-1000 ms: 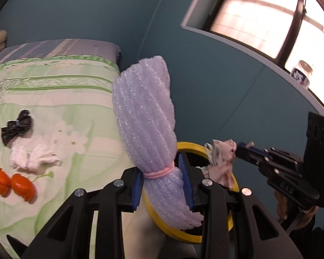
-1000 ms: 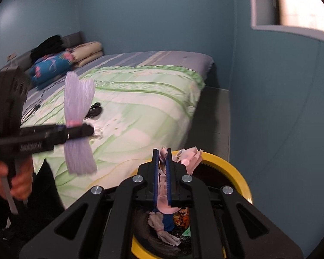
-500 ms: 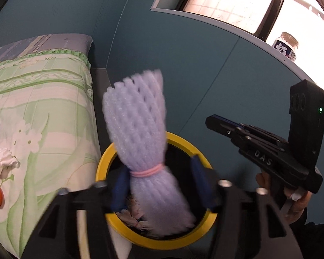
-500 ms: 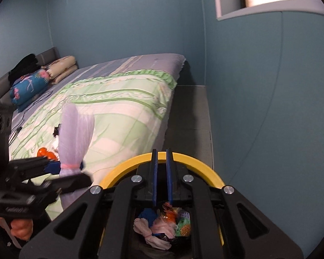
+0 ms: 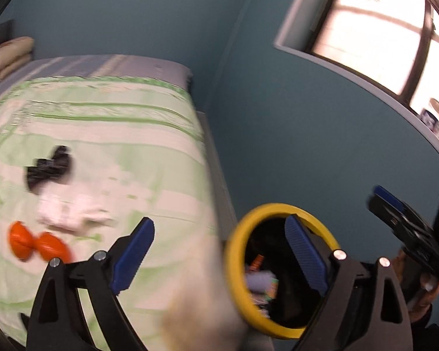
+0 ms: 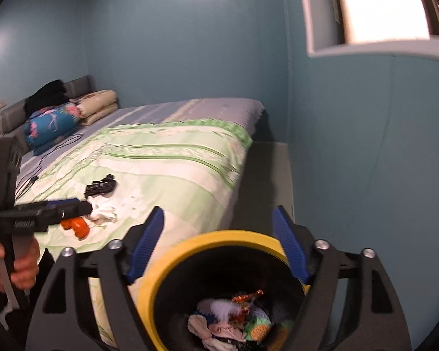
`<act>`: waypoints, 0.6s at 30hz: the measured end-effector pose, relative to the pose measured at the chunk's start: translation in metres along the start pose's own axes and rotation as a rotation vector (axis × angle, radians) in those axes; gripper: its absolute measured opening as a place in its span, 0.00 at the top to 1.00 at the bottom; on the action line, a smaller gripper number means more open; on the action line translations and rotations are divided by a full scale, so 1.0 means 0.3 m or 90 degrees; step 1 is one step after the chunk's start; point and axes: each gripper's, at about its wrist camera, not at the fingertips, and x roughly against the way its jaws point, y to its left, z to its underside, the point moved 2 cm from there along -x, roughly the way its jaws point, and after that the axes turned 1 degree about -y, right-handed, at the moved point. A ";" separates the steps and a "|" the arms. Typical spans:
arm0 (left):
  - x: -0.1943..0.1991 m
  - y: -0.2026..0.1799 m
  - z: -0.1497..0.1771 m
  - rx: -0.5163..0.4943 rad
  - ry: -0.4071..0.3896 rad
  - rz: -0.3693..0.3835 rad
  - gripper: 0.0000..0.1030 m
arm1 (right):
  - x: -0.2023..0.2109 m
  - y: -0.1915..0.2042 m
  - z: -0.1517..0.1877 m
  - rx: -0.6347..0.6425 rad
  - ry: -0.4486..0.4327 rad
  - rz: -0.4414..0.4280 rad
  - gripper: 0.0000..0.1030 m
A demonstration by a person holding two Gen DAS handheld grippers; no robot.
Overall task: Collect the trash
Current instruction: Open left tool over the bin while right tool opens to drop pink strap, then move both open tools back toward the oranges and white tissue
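Note:
A black bin with a yellow rim (image 6: 219,238) stands by the bed's foot, holding mixed trash (image 6: 231,318), including the lilac foam net (image 5: 257,280). It also shows in the left wrist view (image 5: 234,251). My right gripper (image 6: 219,242) is open and empty above the bin. My left gripper (image 5: 219,251) is open and empty, between bed and bin. On the green bedspread lie an orange wrapper (image 5: 35,241), a white tissue (image 5: 70,210) and a black wrapper (image 5: 48,168); they show in the right wrist view too: orange (image 6: 76,225), white (image 6: 104,213), black (image 6: 101,187).
The bed (image 6: 166,158) fills the left, with pillows and a folded blanket (image 6: 52,122) at its head. A blue wall (image 6: 365,175) with a window sill (image 5: 351,73) is on the right. A jar (image 5: 433,115) stands on the sill. A narrow floor strip (image 6: 272,175) runs between bed and wall.
My left gripper opened and the lilac foam net dropped into the bin. My right gripper opened after letting its pink tissue fall in. The left view swung back toward the bed.

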 end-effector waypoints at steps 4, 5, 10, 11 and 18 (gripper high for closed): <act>0.065 0.146 -0.022 0.019 -0.032 -0.061 0.14 | -0.049 0.140 -0.020 0.061 0.000 -0.055 0.15; 0.080 0.188 -0.027 0.028 -0.036 -0.076 0.14 | -0.067 0.178 -0.024 0.077 0.003 -0.069 0.13; 0.142 0.390 -0.025 0.077 -0.052 -0.129 0.14 | -0.202 0.375 -0.022 0.130 0.032 -0.137 0.12; 0.153 0.423 -0.016 0.084 -0.054 -0.139 0.14 | -0.227 0.408 -0.014 0.139 0.039 -0.147 0.12; 0.174 0.677 0.041 0.151 -0.035 -0.198 0.14 | -0.460 0.646 0.042 0.211 0.080 -0.197 0.12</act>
